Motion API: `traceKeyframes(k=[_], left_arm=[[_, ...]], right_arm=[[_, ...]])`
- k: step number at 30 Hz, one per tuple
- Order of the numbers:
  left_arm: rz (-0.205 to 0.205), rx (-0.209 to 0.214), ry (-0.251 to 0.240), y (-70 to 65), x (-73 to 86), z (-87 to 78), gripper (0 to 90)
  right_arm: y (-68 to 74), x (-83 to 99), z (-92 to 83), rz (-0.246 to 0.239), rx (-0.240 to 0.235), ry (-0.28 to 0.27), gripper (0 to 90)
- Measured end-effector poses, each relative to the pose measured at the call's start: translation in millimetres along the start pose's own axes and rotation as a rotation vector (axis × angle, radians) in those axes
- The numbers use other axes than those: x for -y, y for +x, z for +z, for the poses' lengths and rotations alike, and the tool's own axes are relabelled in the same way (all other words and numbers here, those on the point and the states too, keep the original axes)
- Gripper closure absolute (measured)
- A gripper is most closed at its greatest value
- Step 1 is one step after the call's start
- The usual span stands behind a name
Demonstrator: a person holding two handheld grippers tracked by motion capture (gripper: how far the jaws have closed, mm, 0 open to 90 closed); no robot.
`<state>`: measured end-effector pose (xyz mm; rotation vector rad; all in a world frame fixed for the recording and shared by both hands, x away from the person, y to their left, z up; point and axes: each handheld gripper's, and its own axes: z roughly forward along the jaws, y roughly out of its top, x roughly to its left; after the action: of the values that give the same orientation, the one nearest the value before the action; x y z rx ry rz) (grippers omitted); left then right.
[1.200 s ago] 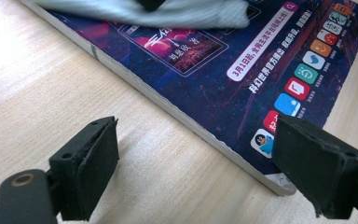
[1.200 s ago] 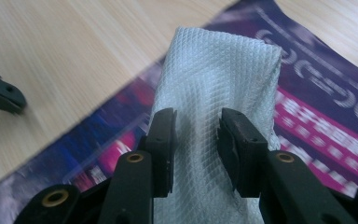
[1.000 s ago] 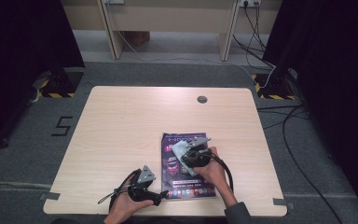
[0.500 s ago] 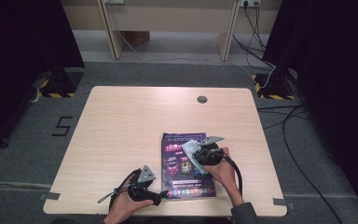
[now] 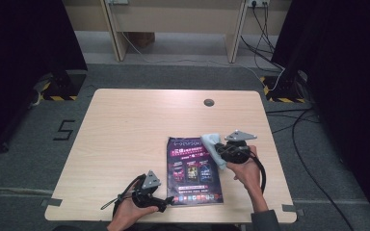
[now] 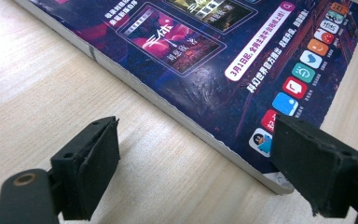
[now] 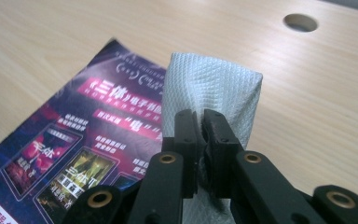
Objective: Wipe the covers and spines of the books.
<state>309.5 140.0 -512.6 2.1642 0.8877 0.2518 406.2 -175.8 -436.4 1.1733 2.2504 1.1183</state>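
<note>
The surface (image 5: 125,134) is pale wood with a fine grain and a matt finish. The magazine (image 5: 192,168) has a glossy paper cover, slightly dimpled near its near edge. The paper towel (image 7: 214,88) is white, soft, with an embossed quilted texture. The tongs' pads (image 6: 93,163) look like matt black rubbery foam.

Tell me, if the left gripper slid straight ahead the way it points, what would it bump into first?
Most likely the magazine. The left gripper is open and low over the table, and the magazine's near edge lies just ahead of its fingers, though depth is hard to judge.
</note>
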Motion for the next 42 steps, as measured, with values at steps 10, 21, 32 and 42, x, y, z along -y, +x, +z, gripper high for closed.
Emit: traceKeyframes(k=[10, 21, 32, 42], left_arm=[[0.003, -0.002, 0.001, -0.2, -0.2, 0.0, 14.7], [0.002, 0.002, 0.0, 0.4, -0.2, 0.2, 14.6], [-0.002, 0.002, -0.001, 0.2, -0.1, 0.4, 14.7], [-0.006, 0.003, -0.003, 0.1, 0.3, 0.3, 14.8]], right_arm=[[-1.3, 2.4, 1.1, 0.024, -0.019, 0.007, 85.1], [21.0, 16.0, 43.3, -0.036, -0.092, 0.147, 81.1], [20.0, 24.9, 57.5, -0.047, -0.051, 0.209, 50.1], [20.8, 28.3, 57.0, -0.053, -0.054, 0.185, 64.4]])
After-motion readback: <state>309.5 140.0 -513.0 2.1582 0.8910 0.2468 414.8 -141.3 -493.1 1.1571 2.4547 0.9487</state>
